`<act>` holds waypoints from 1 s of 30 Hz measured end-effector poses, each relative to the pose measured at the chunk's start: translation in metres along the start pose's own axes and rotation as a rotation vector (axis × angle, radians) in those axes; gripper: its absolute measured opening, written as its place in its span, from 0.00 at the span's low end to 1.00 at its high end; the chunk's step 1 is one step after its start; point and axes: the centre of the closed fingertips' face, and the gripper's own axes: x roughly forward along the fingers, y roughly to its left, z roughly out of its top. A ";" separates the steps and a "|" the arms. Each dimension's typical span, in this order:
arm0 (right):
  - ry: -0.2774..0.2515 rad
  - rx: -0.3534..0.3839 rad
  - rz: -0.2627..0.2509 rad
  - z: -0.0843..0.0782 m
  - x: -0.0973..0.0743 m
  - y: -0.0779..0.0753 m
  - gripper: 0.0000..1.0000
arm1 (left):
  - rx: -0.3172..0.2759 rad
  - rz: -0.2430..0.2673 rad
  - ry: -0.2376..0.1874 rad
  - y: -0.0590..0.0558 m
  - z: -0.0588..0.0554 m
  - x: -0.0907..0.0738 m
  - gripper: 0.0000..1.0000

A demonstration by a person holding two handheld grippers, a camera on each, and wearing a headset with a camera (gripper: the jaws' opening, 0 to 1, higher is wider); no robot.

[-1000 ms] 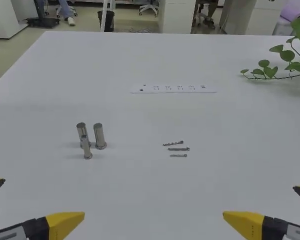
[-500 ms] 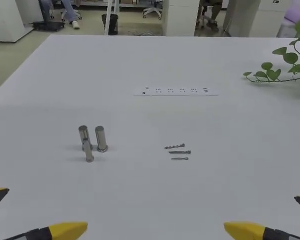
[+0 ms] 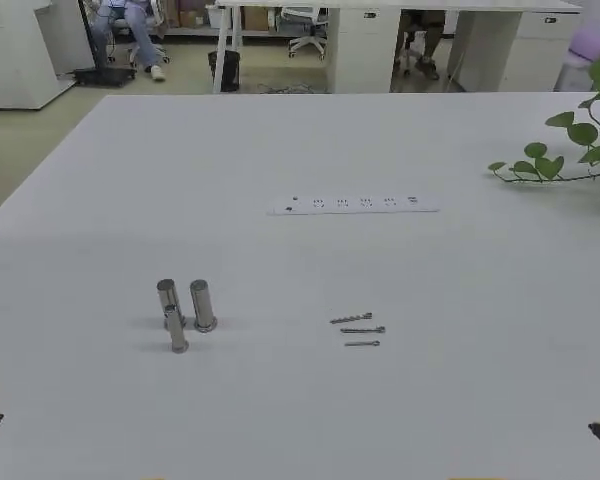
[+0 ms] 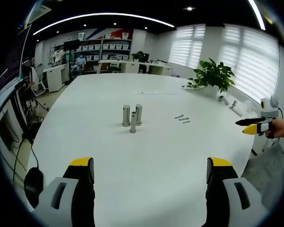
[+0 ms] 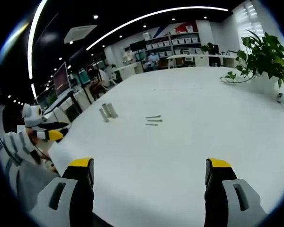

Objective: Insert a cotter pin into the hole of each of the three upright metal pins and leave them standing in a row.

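Three upright metal pins stand in a tight cluster on the white table, left of centre; they also appear in the left gripper view and the right gripper view. Three cotter pins lie flat to their right, one behind another, also visible as small slivers. My left gripper is open near the table's front edge with nothing between its jaws. My right gripper is open too, likewise holding nothing. Both are well short of the parts.
A white power strip lies further back at the table's middle. A leafy plant reaches in at the far right. Chairs, desks and a seated person are beyond the table's far edge.
The head camera has tilted up, so the table contents sit lower in the picture and the yellow jaw tips have slipped out at the bottom. The pins and cotter pins have not moved.
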 end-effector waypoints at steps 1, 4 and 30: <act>0.001 -0.002 -0.001 0.000 0.000 0.000 0.99 | -0.004 0.001 0.001 0.000 0.000 0.000 0.99; -0.003 0.001 -0.006 0.002 -0.001 -0.001 0.99 | -0.015 -0.008 -0.004 0.000 0.002 0.001 0.99; -0.017 0.001 -0.024 0.009 -0.004 -0.003 0.99 | -0.001 -0.010 -0.044 0.009 0.016 0.012 0.95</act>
